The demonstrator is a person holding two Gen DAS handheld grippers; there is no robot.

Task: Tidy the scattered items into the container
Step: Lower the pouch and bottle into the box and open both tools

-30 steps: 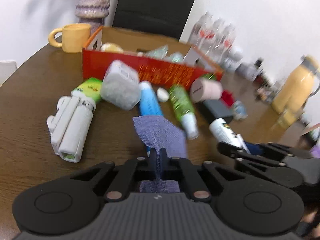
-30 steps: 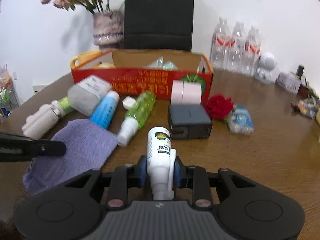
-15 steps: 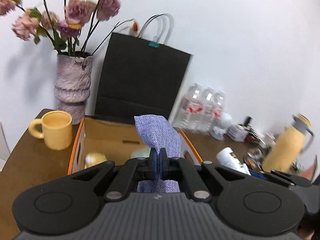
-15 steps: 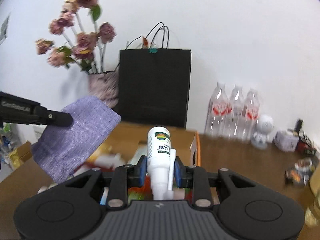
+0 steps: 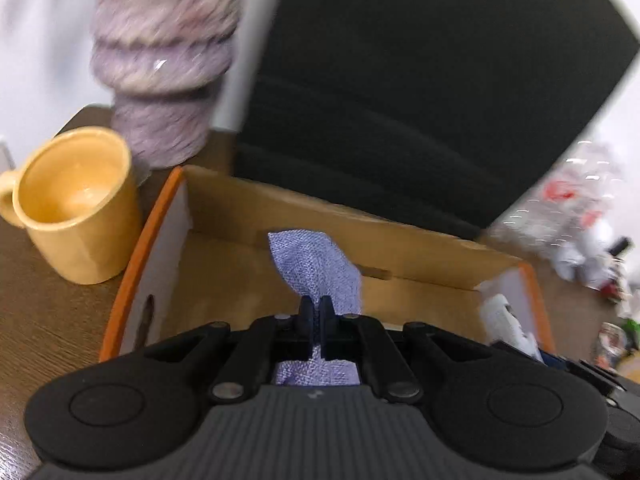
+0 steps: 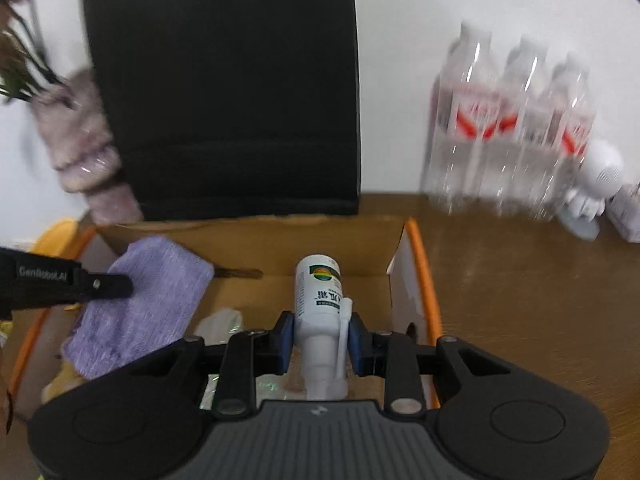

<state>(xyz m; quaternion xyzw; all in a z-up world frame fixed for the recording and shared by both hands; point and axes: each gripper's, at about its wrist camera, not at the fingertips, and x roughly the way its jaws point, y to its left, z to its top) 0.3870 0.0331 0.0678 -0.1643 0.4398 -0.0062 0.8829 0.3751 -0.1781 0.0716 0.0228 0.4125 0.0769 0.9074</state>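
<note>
Left wrist view: left gripper (image 5: 316,312) fingers pinched together on the purple cloth (image 5: 316,264), held over the open cardboard box (image 5: 224,208). Yellow mug (image 5: 76,204) sits just left of the box, vase (image 5: 168,68) farther back. Right wrist view: right gripper (image 6: 320,340) clamped on the white bottle (image 6: 320,296), also above the box. Black bag (image 6: 224,92) behind the box, water bottles (image 6: 512,128) far right.

Cloth (image 5: 316,268) woven, rough; bottle (image 6: 318,300) glossy plastic; box (image 5: 240,216) matt cardboard; mug (image 5: 76,208) glazed; table (image 6: 520,288) wood-grain.
</note>
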